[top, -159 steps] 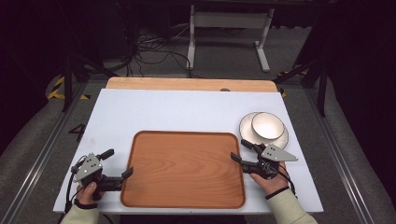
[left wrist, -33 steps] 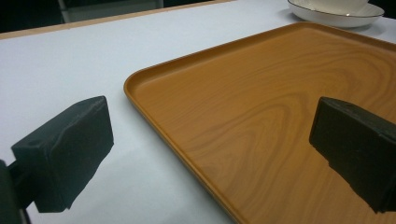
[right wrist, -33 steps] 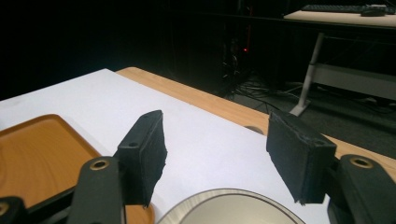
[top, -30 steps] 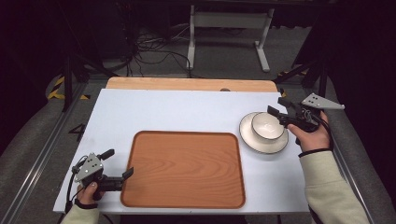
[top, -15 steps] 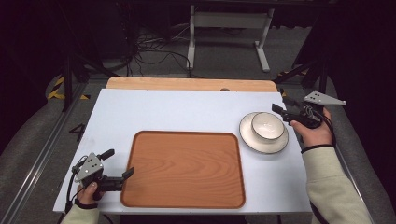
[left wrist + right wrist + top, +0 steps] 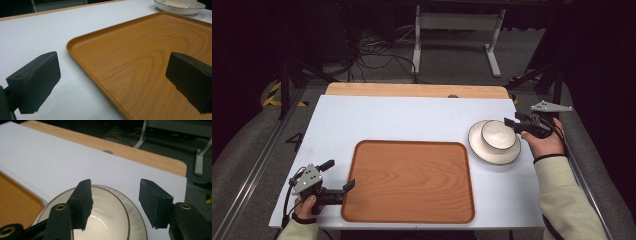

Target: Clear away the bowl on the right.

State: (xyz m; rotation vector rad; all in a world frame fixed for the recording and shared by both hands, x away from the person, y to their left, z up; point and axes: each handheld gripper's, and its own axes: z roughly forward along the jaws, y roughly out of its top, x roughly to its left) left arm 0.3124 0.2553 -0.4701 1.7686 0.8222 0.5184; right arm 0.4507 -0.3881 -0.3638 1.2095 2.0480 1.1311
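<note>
A white bowl (image 6: 498,134) sits on a white plate (image 6: 484,151) at the right of the white table, just past the wooden tray (image 6: 412,180). My right gripper (image 6: 512,124) comes in from the right at the bowl's far right rim. In the right gripper view, one jaw of the right gripper (image 6: 116,195) hangs inside the bowl (image 6: 107,220) and the other outside it, over the plate (image 6: 137,225). The jaws have just been closing, but a gap remains and the pads do not press. My left gripper (image 6: 338,175) stands open astride the tray's front left rim (image 6: 150,50).
A bare wooden strip (image 6: 412,90) runs along the table's far edge. White table surface (image 6: 402,120) lies open behind the tray. Beyond the table are a dark floor, cables and a white stand leg (image 6: 492,55).
Five seconds ago my right gripper lay at the tray's right edge; it now sits at the bowl. Over the last second it sank slightly and its jaws narrowed. The left gripper kept still.
</note>
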